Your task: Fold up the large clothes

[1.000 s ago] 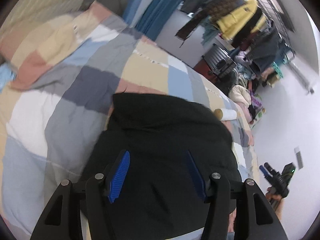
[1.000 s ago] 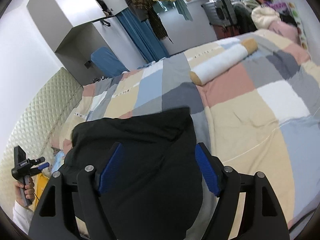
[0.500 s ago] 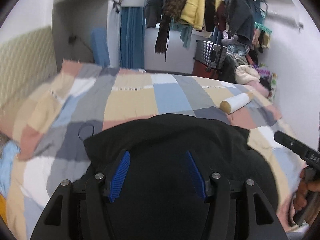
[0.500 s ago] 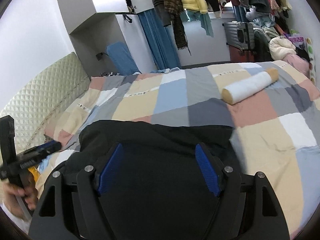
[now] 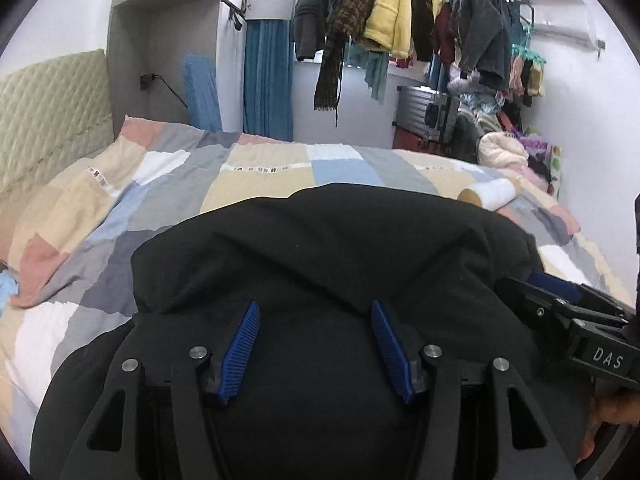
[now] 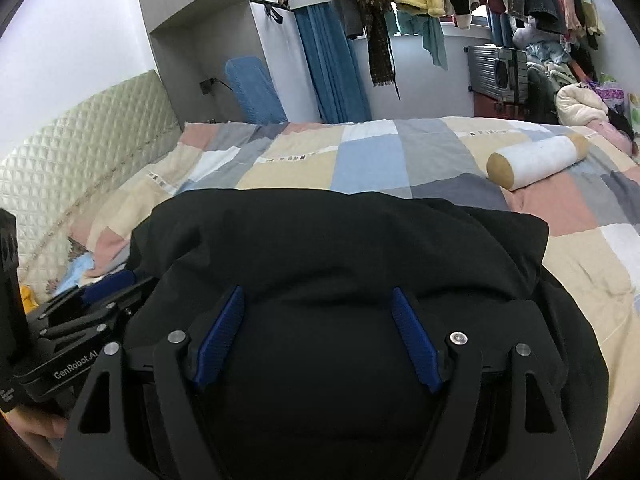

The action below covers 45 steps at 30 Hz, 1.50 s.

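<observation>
With the black garment (image 5: 320,248) lying bunched on the near part of the patchwork-quilt bed (image 5: 260,176), both the left hand-held gripper (image 5: 316,348) and the right hand-held gripper (image 6: 316,332) hover spread and gripping nothing, so pinch 2 matching edges before lifting evenly.

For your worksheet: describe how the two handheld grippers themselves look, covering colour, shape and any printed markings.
Both the left gripper and the right gripper have matte black frames with triangular cut-outs and silver round bolts. Each carries two ribbed blue pads angled inward. White lettering shows: "GenRobot.AI" on the left gripper's body in the right wrist view, "DAS" on the right gripper's in the left.
</observation>
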Each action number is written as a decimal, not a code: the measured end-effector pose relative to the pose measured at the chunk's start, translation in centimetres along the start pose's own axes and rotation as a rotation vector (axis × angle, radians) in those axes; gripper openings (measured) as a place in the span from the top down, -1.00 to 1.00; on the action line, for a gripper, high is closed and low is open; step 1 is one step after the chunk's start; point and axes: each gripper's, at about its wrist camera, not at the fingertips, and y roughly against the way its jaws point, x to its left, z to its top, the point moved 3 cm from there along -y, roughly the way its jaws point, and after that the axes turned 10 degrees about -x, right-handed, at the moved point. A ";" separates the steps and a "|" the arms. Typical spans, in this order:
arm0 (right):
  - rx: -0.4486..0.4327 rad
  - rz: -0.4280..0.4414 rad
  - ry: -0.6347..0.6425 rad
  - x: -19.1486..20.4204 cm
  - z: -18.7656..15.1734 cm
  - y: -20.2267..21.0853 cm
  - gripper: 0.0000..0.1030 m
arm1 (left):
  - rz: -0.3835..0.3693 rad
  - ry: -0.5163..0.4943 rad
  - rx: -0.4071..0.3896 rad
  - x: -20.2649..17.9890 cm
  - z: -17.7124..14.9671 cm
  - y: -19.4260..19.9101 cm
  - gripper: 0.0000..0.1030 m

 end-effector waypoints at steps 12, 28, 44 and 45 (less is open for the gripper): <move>0.041 -0.048 0.063 0.6 -1.2 -4.3 -0.64 | 0.020 0.033 0.028 0.8 -0.8 -2.7 -0.15; 0.014 -0.021 0.052 0.1 -0.9 -3.3 -0.65 | 0.013 0.095 0.013 3.6 0.7 -1.3 -0.17; 0.032 -0.161 0.102 -6.3 -0.4 -1.2 -0.66 | 0.161 0.108 0.053 9.7 -1.7 -1.1 -0.30; 0.035 -0.172 0.093 -6.8 -0.7 -1.4 -0.66 | 0.159 0.118 0.052 10.0 -2.0 -1.0 -0.32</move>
